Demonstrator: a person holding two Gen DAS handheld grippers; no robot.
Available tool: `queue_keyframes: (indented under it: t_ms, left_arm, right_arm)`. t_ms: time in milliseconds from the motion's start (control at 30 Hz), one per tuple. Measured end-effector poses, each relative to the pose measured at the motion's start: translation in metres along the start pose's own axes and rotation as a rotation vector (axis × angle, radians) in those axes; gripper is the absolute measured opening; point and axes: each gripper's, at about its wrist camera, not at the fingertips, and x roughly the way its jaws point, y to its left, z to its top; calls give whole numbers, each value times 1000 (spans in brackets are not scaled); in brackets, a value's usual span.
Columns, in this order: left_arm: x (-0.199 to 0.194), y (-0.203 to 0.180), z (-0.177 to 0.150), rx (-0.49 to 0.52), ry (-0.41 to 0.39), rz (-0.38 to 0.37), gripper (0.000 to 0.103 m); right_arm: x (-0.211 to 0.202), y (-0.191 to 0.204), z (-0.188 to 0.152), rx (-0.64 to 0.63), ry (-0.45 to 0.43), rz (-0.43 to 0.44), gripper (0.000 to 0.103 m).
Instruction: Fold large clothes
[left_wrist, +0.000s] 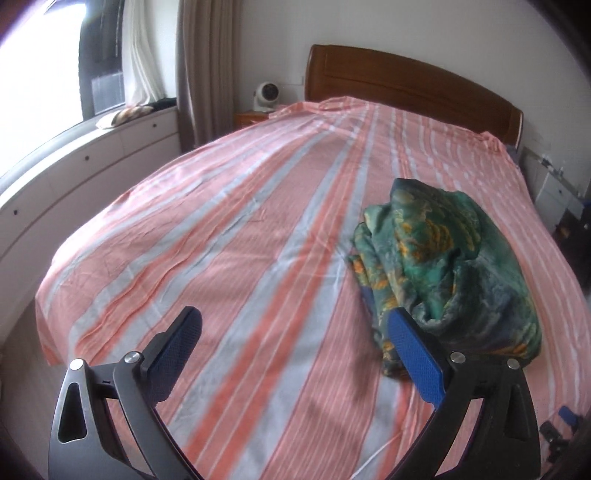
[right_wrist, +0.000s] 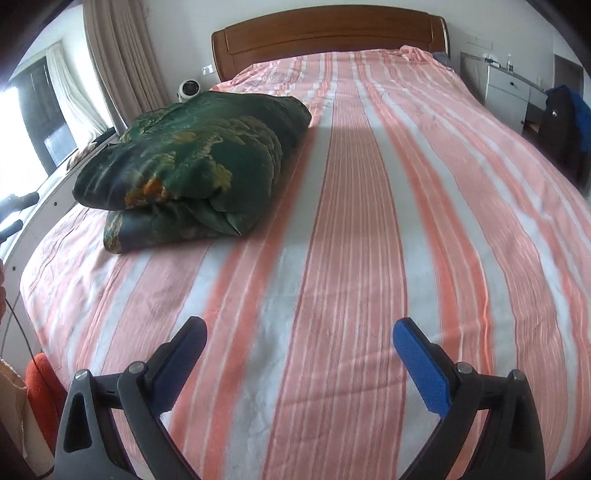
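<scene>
Your left gripper (left_wrist: 293, 325) hangs over the near end of the bed with its blue pads spread wide and nothing between them. It points down at a slant toward the striped sheet (left_wrist: 236, 236). Just ahead of its right finger (left_wrist: 417, 354), and close beside it, lies the folded green garment (left_wrist: 443, 266), a thick bundle with a yellow and orange pattern. The bundle rests on the sheet and the finger's tip overlaps its near edge in this view; whether they touch you cannot tell.

Your right gripper (right_wrist: 299, 332) is likewise spread wide, empty, and angled down over the sheet. From this gripper the green garment sits well ahead and off to the left, clear of both fingers, stacked in two layers with the upper fold puffed above the lower one.

Beyond both grippers the pink, grey and white stripes run away toward the wooden headboard (right_wrist: 325, 33) at the far end. Left of the headboard a small white fan (left_wrist: 265, 95) stands on a nightstand, and farther left are beige curtains (left_wrist: 201, 66) and a bright window (left_wrist: 40, 66) above a low white cabinet (left_wrist: 92, 162). To the far right of the right gripper, past the bed's edge, stands a white drawer unit (right_wrist: 508, 92) with dark and blue cloth beside it.
</scene>
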Motion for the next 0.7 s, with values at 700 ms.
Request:
queue_keyframes:
  t_ms: [700]
  left_arm:
    - [109, -15, -120, 188, 200, 155, 103]
  right_arm:
    - [28, 15, -28, -74, 38, -113, 100]
